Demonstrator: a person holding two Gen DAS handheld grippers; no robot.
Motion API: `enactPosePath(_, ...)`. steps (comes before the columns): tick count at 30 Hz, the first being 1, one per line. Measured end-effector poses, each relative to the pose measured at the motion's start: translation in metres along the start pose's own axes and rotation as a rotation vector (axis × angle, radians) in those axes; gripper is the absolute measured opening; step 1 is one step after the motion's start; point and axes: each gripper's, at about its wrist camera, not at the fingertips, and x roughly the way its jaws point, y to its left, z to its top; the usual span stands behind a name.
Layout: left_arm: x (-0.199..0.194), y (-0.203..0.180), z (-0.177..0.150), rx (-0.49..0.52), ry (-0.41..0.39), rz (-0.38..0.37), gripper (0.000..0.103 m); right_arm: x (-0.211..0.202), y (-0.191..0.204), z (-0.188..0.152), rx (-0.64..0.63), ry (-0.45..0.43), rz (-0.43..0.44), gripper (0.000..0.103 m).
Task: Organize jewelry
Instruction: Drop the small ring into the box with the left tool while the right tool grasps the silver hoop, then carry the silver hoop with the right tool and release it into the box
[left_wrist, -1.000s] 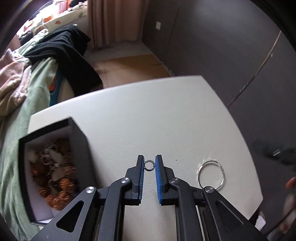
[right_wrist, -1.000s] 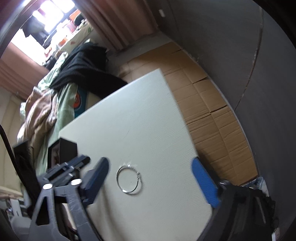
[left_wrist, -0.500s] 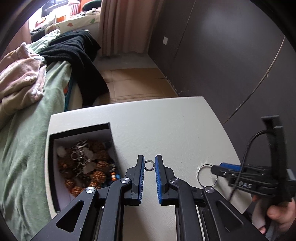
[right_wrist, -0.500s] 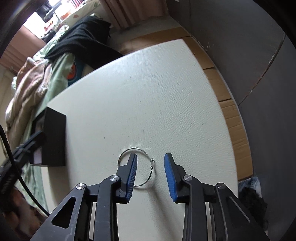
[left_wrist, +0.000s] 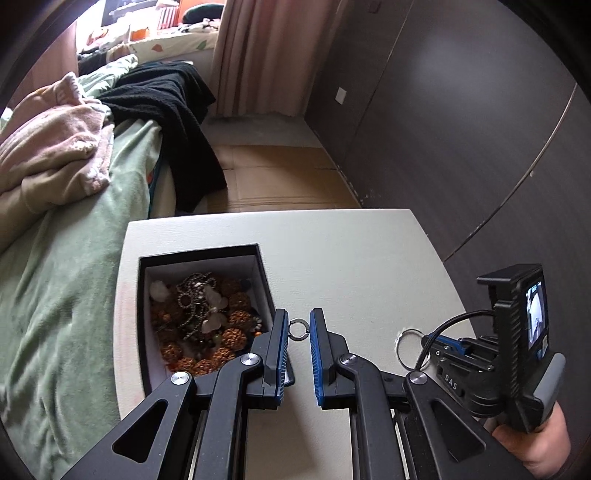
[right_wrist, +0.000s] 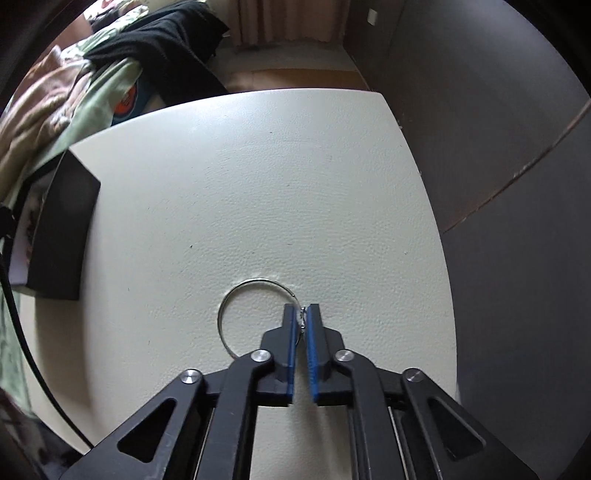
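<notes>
Left wrist view, far left: green bedding (left_wrist: 62, 295) with a pink blanket (left_wrist: 48, 155) and a black garment (left_wrist: 166, 107) heaped toward the upper left. Left of centre on the white table (left_wrist: 351, 251): an open black jewelry box (left_wrist: 201, 254), interior on show here only, packed with brown beads (left_wrist: 236, 317) and a silver chain (left_wrist: 192, 295). Bottom centre: left tongs (left_wrist: 297, 329) narrowed on a small ring (left_wrist: 297, 329), pinched between the blue pads right at the tips, above the table just right of the box. Lower right: large hoop (left_wrist: 402, 338) flat on the table, its right side hidden behind the right tongs (left_wrist: 441, 341), seen here side-on with camera screen and the person's hand (left_wrist: 535, 446) below; how those jaws stand not readable from this angle.

Right wrist view, left edge: same box (right_wrist: 62, 229), only its black outer wall visible, contents all but hidden. Centre: table (right_wrist: 295, 166), bare and pebbled. Lower centre: hoop (right_wrist: 236, 295) lying flat, left arc free, right edge with its clasp running in between the pads. Right tongs (right_wrist: 303, 319) nearly closed on that clasp section, apparently gripping it, though the contact point is tiny. Small ring and left tongs out of this frame.
</notes>
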Motion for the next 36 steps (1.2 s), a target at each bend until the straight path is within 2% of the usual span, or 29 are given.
enactPosePath(3,-0.006,0.010,0.000,-0.018,-0.010,0.006,0.012,-0.002,-0.003,-0.001,0.011,-0.003,0.018,0.005)
enactPosePath(8,-0.016,0.030,0.001,-0.066,-0.029,0.017,0.012,-0.012,-0.014,0.001,0.087,-0.027,0.170,0.005)
enactPosePath(16,-0.019,0.055,0.006,-0.146,-0.039,0.020,0.012,-0.032,-0.013,0.008,0.144,-0.099,0.348,0.005)
enactPosePath(20,-0.007,0.066,0.009,-0.191,0.003,0.011,0.014,-0.037,0.002,0.011,0.151,-0.130,0.434,0.005)
enactPosePath(21,-0.005,0.069,0.010,-0.202,0.012,0.010,0.022,-0.038,0.007,0.014,0.149,-0.136,0.449,0.005)
enactPosePath(22,-0.004,0.073,0.010,-0.215,0.020,0.009,0.041,-0.040,0.012,0.014,0.149,-0.141,0.462,0.005)
enactPosePath(24,-0.006,0.081,0.011,-0.240,0.006,0.004,0.065,-0.040,0.022,0.019,0.148,-0.150,0.487,0.005)
enactPosePath(29,-0.018,0.093,0.018,-0.255,-0.039,0.020,0.068,-0.046,0.034,0.024,0.153,-0.179,0.556,0.005)
enactPosePath(36,-0.022,0.107,0.021,-0.284,-0.043,0.026,0.068,-0.053,0.060,0.034,0.137,-0.210,0.631,0.005)
